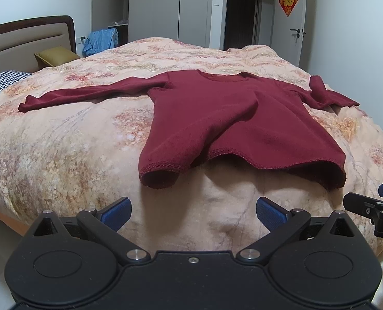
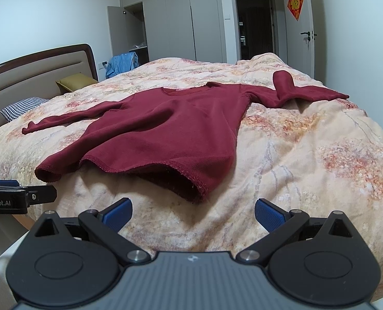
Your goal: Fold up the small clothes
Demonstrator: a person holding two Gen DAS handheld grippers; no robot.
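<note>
A: Sweater: flat on the bed, hem at the near edge, far sleeve doubled back.
B: Left gripper, right gripper?
A: Both spread wide, empty, short of the hem.
B: Advice?
A: Likely pinch both layers at each hem corner; lift evenly.
</note>
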